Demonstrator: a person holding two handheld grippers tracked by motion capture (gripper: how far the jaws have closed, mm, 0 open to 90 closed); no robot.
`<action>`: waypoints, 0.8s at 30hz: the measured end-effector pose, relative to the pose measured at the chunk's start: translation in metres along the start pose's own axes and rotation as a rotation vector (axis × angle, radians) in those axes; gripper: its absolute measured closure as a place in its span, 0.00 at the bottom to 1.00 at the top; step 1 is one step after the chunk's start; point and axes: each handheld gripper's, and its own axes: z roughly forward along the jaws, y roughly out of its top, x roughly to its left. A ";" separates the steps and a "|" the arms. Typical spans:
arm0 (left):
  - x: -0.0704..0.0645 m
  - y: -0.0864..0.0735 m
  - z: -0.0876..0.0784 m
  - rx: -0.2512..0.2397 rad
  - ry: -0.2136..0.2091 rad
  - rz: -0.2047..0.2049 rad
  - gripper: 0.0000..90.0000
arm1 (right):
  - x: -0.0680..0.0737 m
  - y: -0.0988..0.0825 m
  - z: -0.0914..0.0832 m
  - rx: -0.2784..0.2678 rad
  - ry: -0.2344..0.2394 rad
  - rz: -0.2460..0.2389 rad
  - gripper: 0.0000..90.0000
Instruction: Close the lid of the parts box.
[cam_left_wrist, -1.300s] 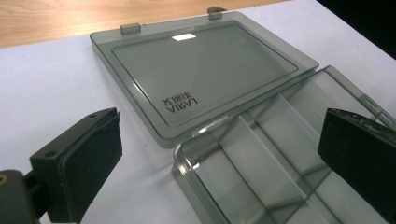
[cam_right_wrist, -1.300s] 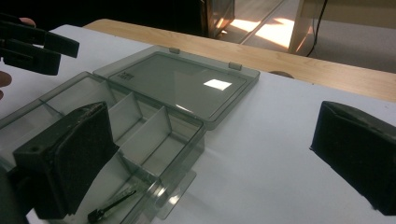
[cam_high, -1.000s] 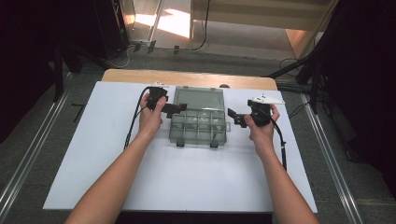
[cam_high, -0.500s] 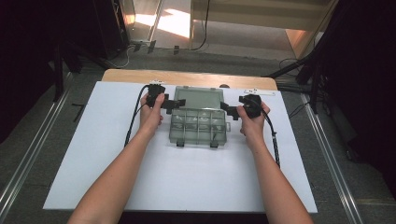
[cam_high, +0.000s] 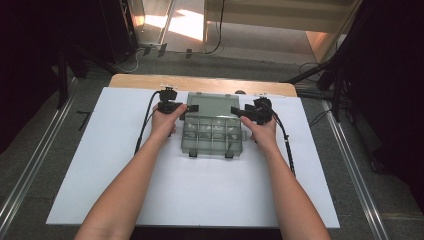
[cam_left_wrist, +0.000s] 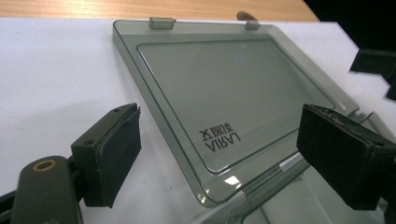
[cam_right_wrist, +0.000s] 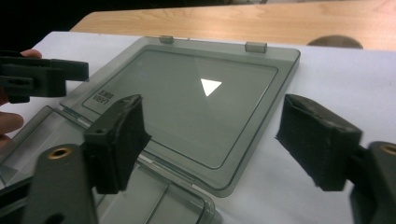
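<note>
A smoky clear compartment box (cam_high: 212, 136) lies open on the white board, its lid (cam_high: 212, 105) folded flat behind it. My left gripper (cam_high: 192, 108) is at the lid's near left corner by the hinge. Its jaws have just been closing, and the lid corner (cam_left_wrist: 210, 186) lies between the pads (cam_left_wrist: 114, 154) without touching them. My right gripper (cam_high: 235, 111) is at the lid's near right corner. Its jaws have also just been closing, and they straddle the lid's edge (cam_right_wrist: 219, 182) with clear gaps. The left gripper (cam_right_wrist: 42, 74) shows across the lid (cam_right_wrist: 187, 93).
The white board (cam_high: 100, 165) covers a wooden table whose bare strip (cam_high: 150, 81) runs along the back. A cable (cam_high: 145, 125) trails from each gripper. The lid carries two latch tabs (cam_left_wrist: 162, 22) on its far edge. Metal rails (cam_high: 350, 165) and dark stands flank the table.
Both hands have moved inward to the box's hinge line. The right gripper came in from the box's right side, farther than the left. The box has not moved.
</note>
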 end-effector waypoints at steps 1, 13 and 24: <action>0.002 0.000 0.001 0.000 0.013 -0.019 0.15 | 0.000 0.000 0.001 0.004 -0.002 0.006 0.29; 0.000 -0.004 0.012 0.019 0.062 -0.054 0.37 | -0.011 0.000 0.012 0.038 0.038 0.114 0.44; 0.001 -0.005 0.012 0.013 0.053 -0.080 0.42 | -0.011 -0.007 0.023 0.074 0.003 0.128 0.45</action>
